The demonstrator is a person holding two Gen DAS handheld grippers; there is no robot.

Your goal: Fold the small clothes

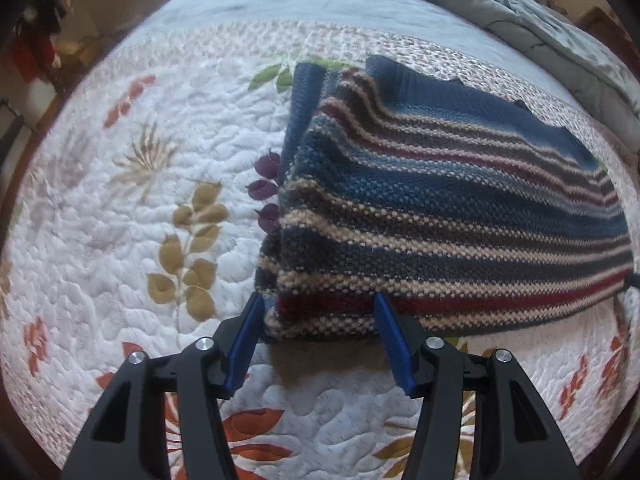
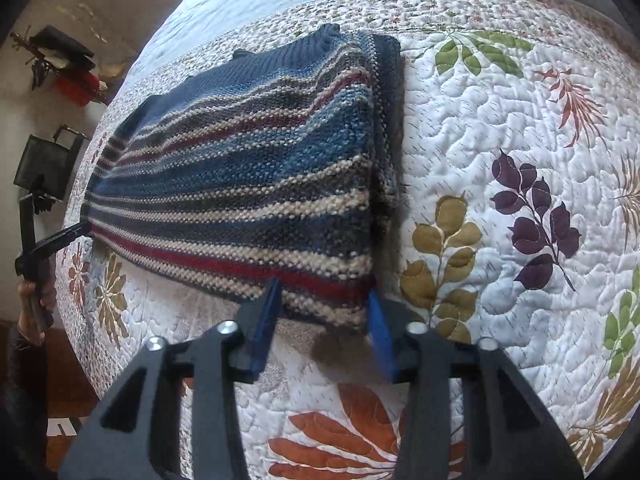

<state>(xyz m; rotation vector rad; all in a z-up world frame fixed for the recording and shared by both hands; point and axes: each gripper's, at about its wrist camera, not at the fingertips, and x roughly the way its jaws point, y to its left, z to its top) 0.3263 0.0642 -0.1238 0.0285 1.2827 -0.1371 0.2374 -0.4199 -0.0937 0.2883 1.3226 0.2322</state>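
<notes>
Knitwear fills the left wrist view: a striped sweater [image 1: 440,208], already folded into a band, is laid on the quilted bedspread [image 1: 120,208], its long axis running off to the right. The left gripper [image 1: 318,308] is held with fingers spread, the near left corner of the hem lying between the tips, ungripped.

From the right wrist view, the sweater [image 2: 248,176] stretches leftward. The right gripper [image 2: 322,300] is likewise spread wide, straddling the near right corner. Each gripper is judged nearest its own corner, the far edge lying straight ahead.
</notes>
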